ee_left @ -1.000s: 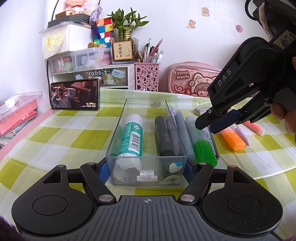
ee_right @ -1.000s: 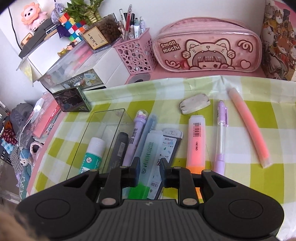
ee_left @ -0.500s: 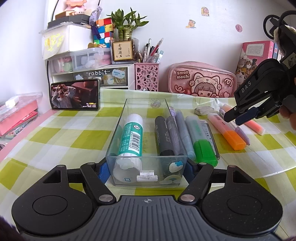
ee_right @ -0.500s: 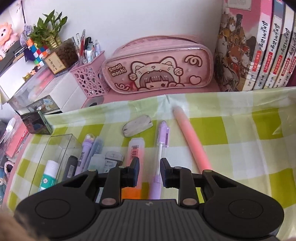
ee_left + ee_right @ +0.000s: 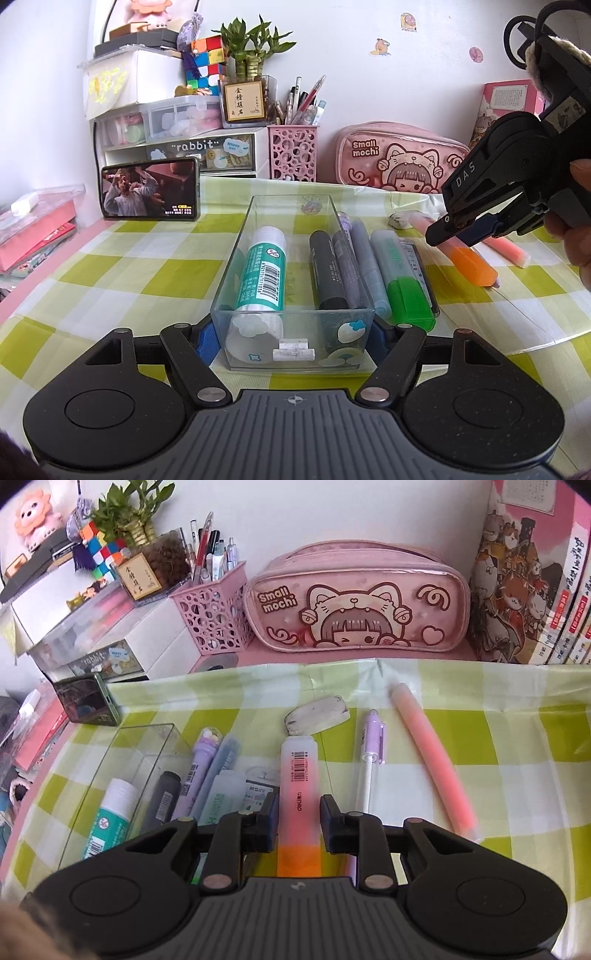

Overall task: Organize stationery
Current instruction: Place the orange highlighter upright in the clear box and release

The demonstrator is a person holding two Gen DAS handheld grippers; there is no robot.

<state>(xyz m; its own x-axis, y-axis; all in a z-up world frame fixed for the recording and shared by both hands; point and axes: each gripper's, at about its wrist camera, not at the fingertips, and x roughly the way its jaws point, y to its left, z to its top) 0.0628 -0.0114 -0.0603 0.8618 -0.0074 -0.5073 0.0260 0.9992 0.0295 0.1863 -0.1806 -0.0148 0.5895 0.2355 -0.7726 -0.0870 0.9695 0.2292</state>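
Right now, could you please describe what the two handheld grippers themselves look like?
Both are matte black plastic. The left gripper has blue finger pads, silver pivot screws and a ribbed grey top. The right gripper carries white "DAS" lettering, a looped black cable and a fuzzy beige strap.

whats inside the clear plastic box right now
The clear plastic box holds a teal-and-white glue stick, a black marker and a grey pen lying lengthwise. Stickers on its front wall hide their near ends. The left gripper flanks the box.
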